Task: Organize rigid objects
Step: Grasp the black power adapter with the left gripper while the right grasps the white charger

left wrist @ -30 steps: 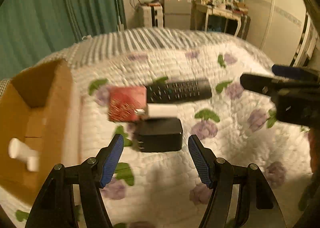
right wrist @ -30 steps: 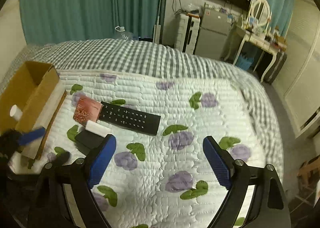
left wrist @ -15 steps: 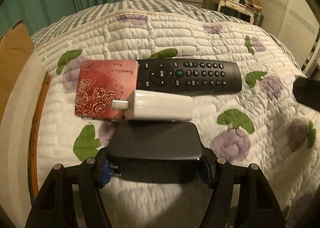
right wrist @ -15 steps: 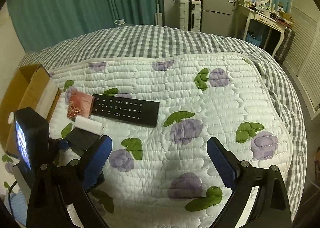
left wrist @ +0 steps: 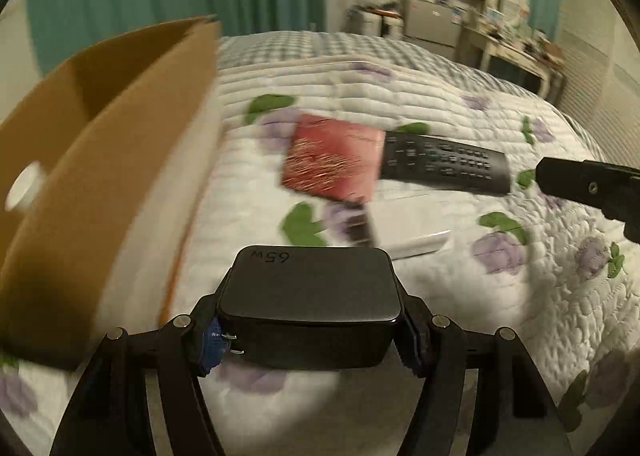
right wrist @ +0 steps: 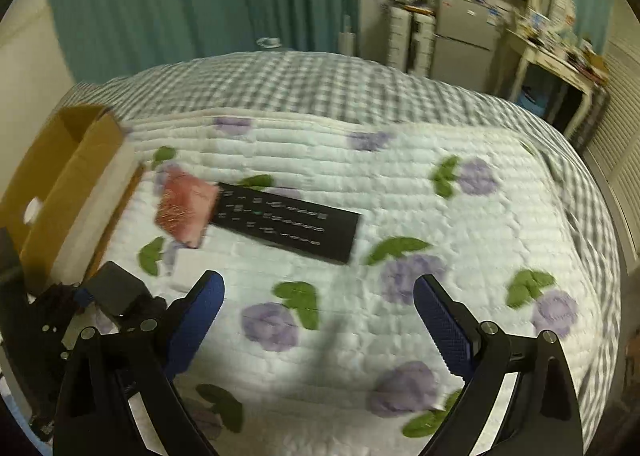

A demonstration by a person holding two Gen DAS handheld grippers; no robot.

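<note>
My left gripper (left wrist: 310, 340) is shut on a black charger (left wrist: 310, 296) marked 65W and holds it above the quilt; it also shows in the right wrist view (right wrist: 116, 290). On the quilt lie a red box (left wrist: 332, 162), a black remote (left wrist: 444, 166) and a white adapter (left wrist: 408, 226). The red box (right wrist: 186, 210) and the remote (right wrist: 288, 222) show in the right wrist view too. My right gripper (right wrist: 318, 322) is open and empty above the quilt, right of the left one.
An open cardboard box (left wrist: 100, 144) stands at the left on the bed, with a white object (left wrist: 24, 186) inside. The flowered quilt (right wrist: 400, 216) covers the bed. Furniture and a desk (right wrist: 552, 56) stand beyond the bed's far side.
My left gripper closed on the black charger, lifted it off the quilt and swung left toward the cardboard box. The right gripper stayed open and shifted a little.
</note>
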